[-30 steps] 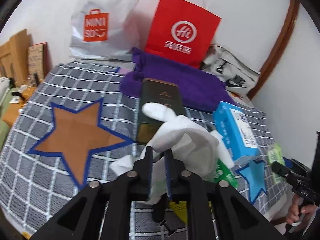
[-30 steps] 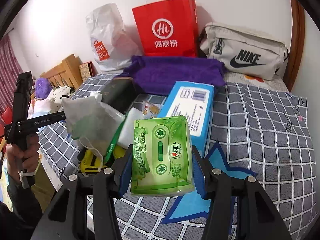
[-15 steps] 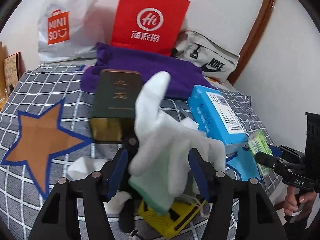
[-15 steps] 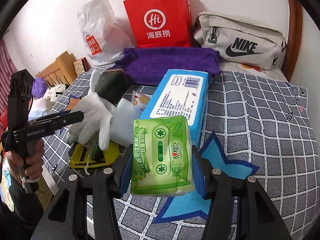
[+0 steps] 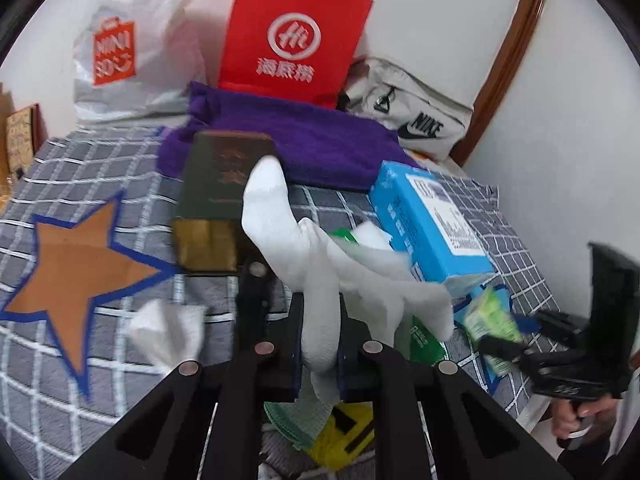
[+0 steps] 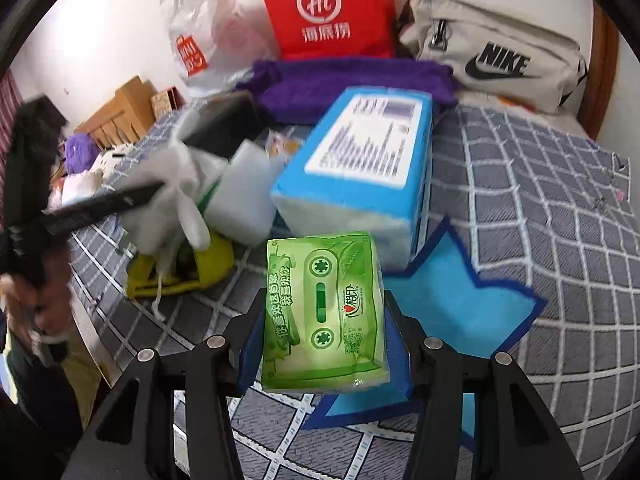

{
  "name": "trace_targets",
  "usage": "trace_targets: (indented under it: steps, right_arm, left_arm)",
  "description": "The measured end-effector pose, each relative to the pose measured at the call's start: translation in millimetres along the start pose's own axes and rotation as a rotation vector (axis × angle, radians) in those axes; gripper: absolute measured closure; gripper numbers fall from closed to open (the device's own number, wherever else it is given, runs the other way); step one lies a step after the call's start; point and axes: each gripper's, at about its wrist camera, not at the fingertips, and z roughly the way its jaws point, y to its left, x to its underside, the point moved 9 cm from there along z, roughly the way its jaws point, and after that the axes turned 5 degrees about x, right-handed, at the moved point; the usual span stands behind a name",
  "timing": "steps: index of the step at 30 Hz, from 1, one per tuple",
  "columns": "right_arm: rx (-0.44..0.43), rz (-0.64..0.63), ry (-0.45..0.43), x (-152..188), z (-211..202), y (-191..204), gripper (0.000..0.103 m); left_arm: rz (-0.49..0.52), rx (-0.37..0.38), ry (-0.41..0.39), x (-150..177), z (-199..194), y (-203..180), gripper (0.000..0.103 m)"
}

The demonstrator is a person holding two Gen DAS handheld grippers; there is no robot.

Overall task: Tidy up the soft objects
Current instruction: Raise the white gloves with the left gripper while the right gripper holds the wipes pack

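A white glove (image 5: 280,216) hangs between the closing jaws of my left gripper (image 5: 320,320), pinched by a finger, its other fingers drooping over a pile on the bed. In the right wrist view the same glove (image 6: 168,200) shows at the left gripper (image 6: 156,190). My right gripper (image 6: 324,300) is shut on a green tissue pack (image 6: 324,312), held just above the blue star patch (image 6: 452,296). The left wrist view shows that pack (image 5: 490,316) at the right. A second white glove (image 5: 168,332) lies on the bedspread.
A blue tissue box (image 6: 360,160), a white foam block (image 6: 244,196) and a yellow item (image 6: 180,272) lie mid-bed. A dark green box (image 5: 220,192) rests by a purple towel (image 5: 300,140). A red paper bag (image 5: 292,40), white plastic bag (image 5: 120,52) and Nike pouch (image 6: 492,48) line the wall.
My left jaws opened wide around the glove, then shut again on one of its fingers. The right gripper sank toward the bedspread with the green pack.
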Motion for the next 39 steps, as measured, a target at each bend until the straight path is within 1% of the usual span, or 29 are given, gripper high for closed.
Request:
trace_targets:
  steps: [2, 6, 8, 9, 11, 14, 15, 16, 17, 19, 21, 22, 26, 28, 29, 30, 31, 32, 34, 39]
  right_arm:
    - [0.009, 0.002, 0.015, 5, 6, -1, 0.051]
    - [0.018, -0.006, 0.025, 11, 10, 0, 0.051]
    - [0.010, -0.010, 0.022, 12, 9, 2, 0.051]
    - [0.014, -0.014, 0.019, 13, 7, 3, 0.051]
    - [0.011, -0.018, 0.007, 13, 1, 5, 0.051]
    - [0.002, -0.017, -0.021, 8, -10, 5, 0.051]
    - [0.004, -0.017, -0.026, 8, -13, 5, 0.051]
    - [0.007, -0.015, -0.030, 7, -14, 5, 0.051]
    - [0.009, -0.014, -0.032, 6, -15, 4, 0.051]
    - [0.011, -0.012, -0.030, 7, -16, 3, 0.051]
    - [0.014, -0.013, -0.025, 9, -15, 3, 0.051]
    - [0.014, -0.012, -0.024, 9, -14, 3, 0.051]
    - [0.013, -0.014, -0.017, 10, -12, 4, 0.051]
    - [0.013, -0.017, -0.013, 11, -11, 5, 0.051]
    - [0.014, -0.016, -0.012, 11, -10, 4, 0.051]
    - [0.015, -0.014, -0.010, 11, -9, 4, 0.051]
    - [0.015, -0.012, -0.009, 11, -9, 4, 0.051]
    - [0.016, -0.011, -0.009, 11, -9, 3, 0.051]
    - [0.019, -0.011, -0.015, 10, -10, 2, 0.051]
    - [0.020, -0.004, -0.044, 4, -20, 1, 0.051]
  left_arm:
    - [0.004, -0.035, -0.012, -2, -16, 6, 0.091]
    - [-0.035, -0.130, 0.026, 7, -22, 32, 0.091]
    - [-0.062, -0.142, 0.068, 18, -13, 42, 0.091]
    - [-0.071, -0.146, 0.076, 21, -9, 45, 0.091]
    - [-0.079, -0.150, 0.089, 26, -4, 47, 0.091]
    - [-0.071, -0.154, 0.091, 27, -6, 46, 0.091]
    - [-0.066, -0.153, 0.100, 27, -6, 46, 0.087]
    - [-0.066, -0.158, 0.105, 28, -7, 45, 0.086]
    - [-0.066, -0.173, 0.108, 28, -8, 47, 0.079]
    - [-0.063, -0.189, 0.090, 27, -13, 49, 0.072]
    - [-0.079, -0.190, 0.070, 23, -16, 50, 0.053]
    - [-0.085, -0.186, 0.059, 21, -16, 50, 0.052]
    - [-0.100, -0.165, 0.019, 14, -11, 47, 0.052]
    - [-0.091, -0.176, 0.019, 12, -3, 46, 0.052]
    - [-0.080, -0.190, 0.018, 12, 1, 46, 0.055]
    - [-0.073, -0.197, 0.021, 13, 4, 46, 0.074]
    - [-0.056, -0.192, 0.033, 14, 8, 45, 0.084]
    - [-0.050, -0.178, 0.038, 16, 9, 43, 0.090]
    - [-0.046, -0.169, 0.019, 15, 3, 43, 0.091]
    - [-0.074, -0.150, -0.059, 2, -30, 46, 0.092]
